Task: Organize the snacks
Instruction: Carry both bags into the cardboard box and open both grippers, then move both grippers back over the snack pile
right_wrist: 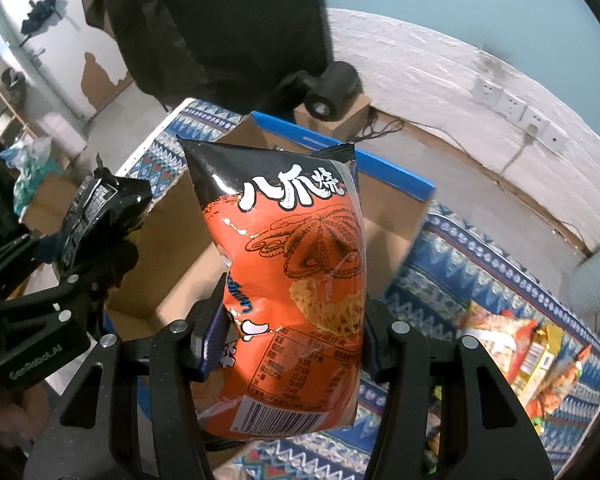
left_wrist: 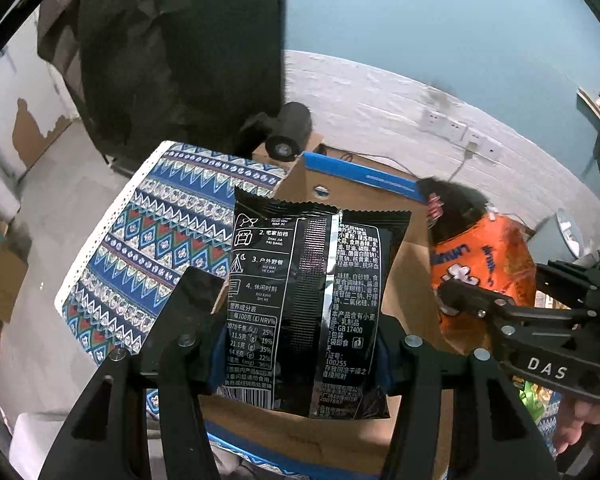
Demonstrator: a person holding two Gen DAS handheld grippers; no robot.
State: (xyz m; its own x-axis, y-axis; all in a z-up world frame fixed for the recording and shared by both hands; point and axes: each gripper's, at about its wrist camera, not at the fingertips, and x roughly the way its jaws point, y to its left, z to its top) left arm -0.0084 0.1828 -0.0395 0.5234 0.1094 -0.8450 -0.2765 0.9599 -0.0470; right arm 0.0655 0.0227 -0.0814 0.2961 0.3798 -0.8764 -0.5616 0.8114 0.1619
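Observation:
My left gripper is shut on a black snack bag with white print, held upright above an open cardboard box with a blue rim. My right gripper is shut on an orange and black snack bag with an octopus drawing, also hanging over the cardboard box. In the left wrist view the right gripper comes in from the right with the orange bag. The right wrist view shows the left gripper at the left holding the black bag.
The box stands on a table under a blue patterned cloth. Several loose snack packets lie on the cloth at the right. A black camera on a small carton sits behind the box. A white brick wall with sockets lies beyond.

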